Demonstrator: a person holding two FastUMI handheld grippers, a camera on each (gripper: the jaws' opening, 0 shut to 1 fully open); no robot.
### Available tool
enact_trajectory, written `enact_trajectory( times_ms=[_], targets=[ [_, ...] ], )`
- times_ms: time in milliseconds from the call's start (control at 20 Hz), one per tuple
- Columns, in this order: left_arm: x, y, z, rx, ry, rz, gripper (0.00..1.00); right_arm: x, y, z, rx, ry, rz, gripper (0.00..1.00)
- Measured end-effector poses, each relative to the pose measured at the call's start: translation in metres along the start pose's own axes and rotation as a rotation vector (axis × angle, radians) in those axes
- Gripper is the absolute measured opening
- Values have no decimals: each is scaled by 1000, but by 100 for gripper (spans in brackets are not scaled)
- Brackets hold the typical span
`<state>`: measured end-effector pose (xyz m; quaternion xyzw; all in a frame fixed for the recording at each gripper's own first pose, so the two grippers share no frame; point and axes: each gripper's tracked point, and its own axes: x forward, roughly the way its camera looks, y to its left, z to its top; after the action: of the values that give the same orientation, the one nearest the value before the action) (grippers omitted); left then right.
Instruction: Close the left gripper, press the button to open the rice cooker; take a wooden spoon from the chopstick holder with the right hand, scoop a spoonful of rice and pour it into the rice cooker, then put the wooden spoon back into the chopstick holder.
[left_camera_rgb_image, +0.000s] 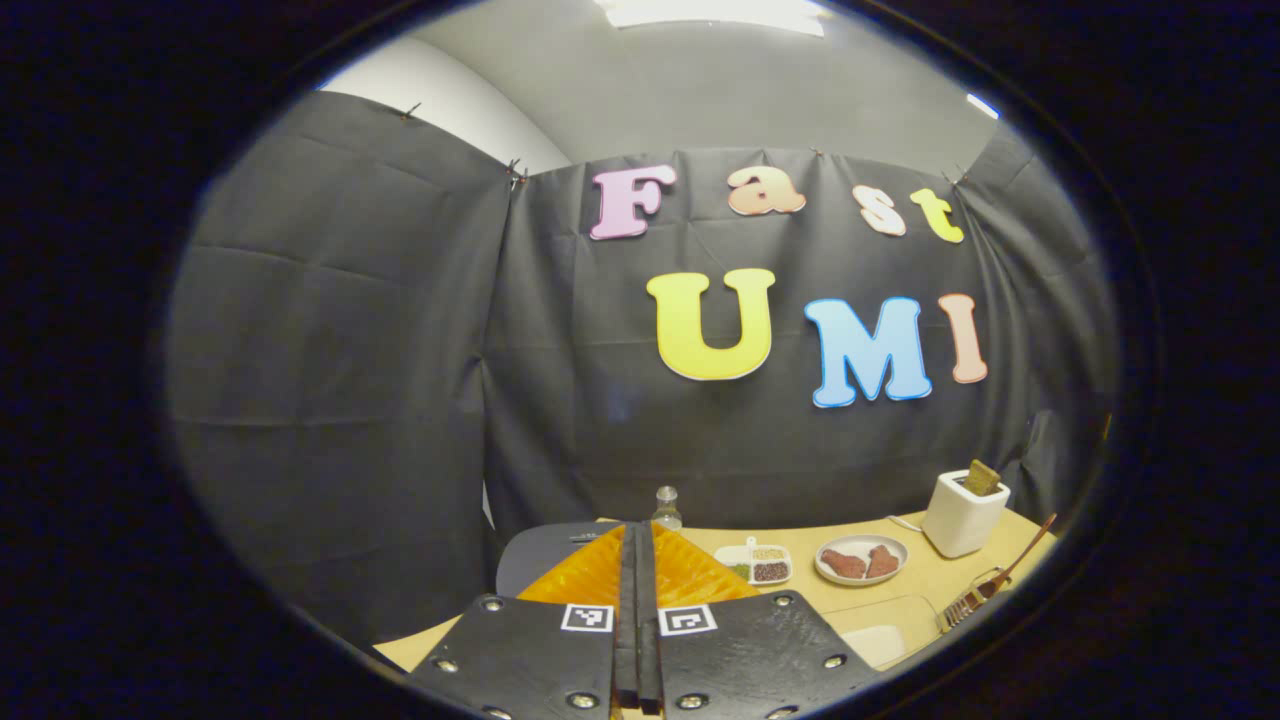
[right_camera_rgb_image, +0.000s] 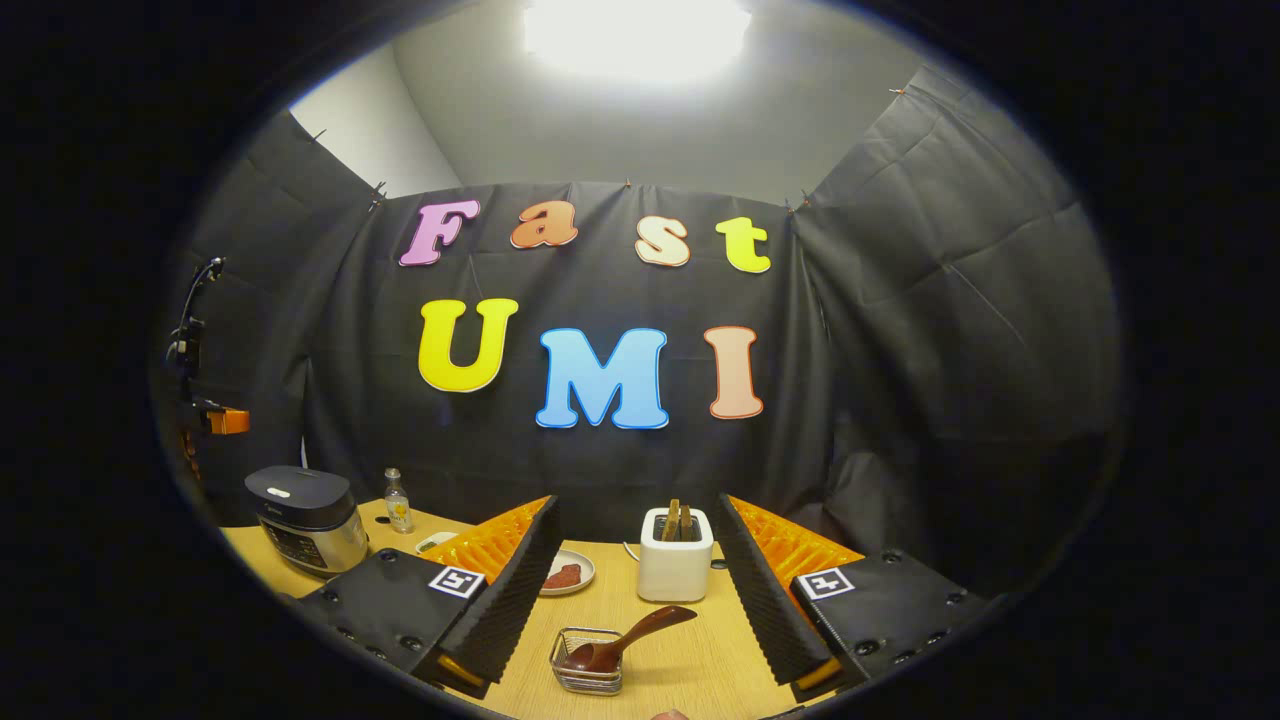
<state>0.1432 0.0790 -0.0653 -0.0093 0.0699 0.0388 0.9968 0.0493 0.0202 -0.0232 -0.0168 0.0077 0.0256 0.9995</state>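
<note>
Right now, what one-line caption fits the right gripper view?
Open right gripper faces the toaster, wooden spoon resting in its wire holder, closed rice cooker at left.

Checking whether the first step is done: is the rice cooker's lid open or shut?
Shut. In the right gripper view the rice cooker has its dark lid lying flat on the silver body, with no gap showing.

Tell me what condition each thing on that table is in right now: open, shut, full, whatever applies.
left gripper: shut, holding nothing.
right gripper: open, holding nothing.
rice cooker: lid down.
wooden spoon: resting in the wire basket, handle tilted out.
toaster: slices sticking up from its slots.
plate: holds two reddish pieces.
glass bottle: upright.
</note>
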Motion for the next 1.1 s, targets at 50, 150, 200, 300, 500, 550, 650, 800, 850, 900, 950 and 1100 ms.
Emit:
enact_trajectory(
  times_ms=[50, 150, 200, 300, 500, 550, 650, 800, 850, 900, 950, 1100],
  targets=[
    [9, 4, -9, -4, 17, -8, 2, 1, 4, -3, -1, 10, -9, 97],
    [26, 11, -31, -13, 54, -20, 0, 4, 9, -7, -3, 31, -28, 97],
    [34, 13, -42, -17, 73, -25, 0, 5, 13, -9, -4, 37, -35, 97],
    [49, 17, -65, -25, 111, -35, 2, 8, 19, -11, -14, 49, -44, 97],
    [69, 18, -103, -38, 169, -49, 2, 10, 30, -15, -46, 67, -51, 96],
    [71, 17, -113, -34, 183, -50, 2, 12, 32, -16, -49, 71, -52, 96],
    [75, 17, -127, -31, 205, -55, 2, 12, 38, -18, -53, 80, -49, 98],
    [77, 16, -137, -36, 204, -54, 0, 11, 40, -17, -73, 82, -46, 97],
    [74, 17, -145, -44, 224, -49, 0, 12, 42, -17, -80, 82, -43, 98],
    [74, 17, -145, -58, 198, -44, 0, 12, 43, -16, -84, 80, -39, 98],
    [75, 16, -148, -53, 207, -45, 3, 11, 44, -15, -86, 79, -35, 98],
    [80, 15, -152, -22, 247, -74, 2, 11, 47, -16, -76, 84, -19, 97]
  ],
)
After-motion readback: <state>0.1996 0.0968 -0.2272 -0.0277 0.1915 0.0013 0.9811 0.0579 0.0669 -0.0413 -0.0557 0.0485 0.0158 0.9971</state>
